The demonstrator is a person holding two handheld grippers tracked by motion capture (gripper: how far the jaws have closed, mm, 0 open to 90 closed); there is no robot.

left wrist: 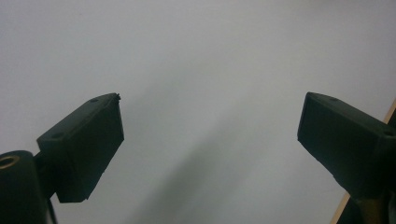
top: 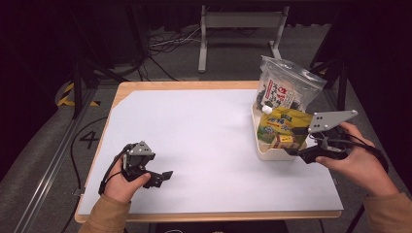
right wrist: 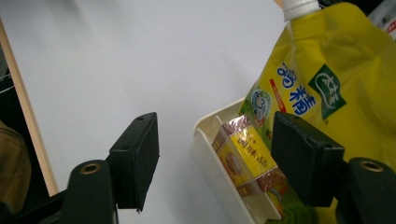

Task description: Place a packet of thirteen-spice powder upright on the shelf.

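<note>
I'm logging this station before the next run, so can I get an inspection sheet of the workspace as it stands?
Surface: white sheet over a wooden table, bare apart from the basket.
Job's things: white basket at the sheet's right edge holds a yellow spouted pouch, a small yellow box and a clear bag with dark contents, all standing.
Clutter: nothing seen.
Grippers: left gripper open over bare sheet; right gripper open, jaws either side of the basket's corner, gripping nothing.
Cables: a black cable loops by the left hand; more lie on the floor beyond.
Surroundings: dark room, grey metal stand behind the table.
</note>
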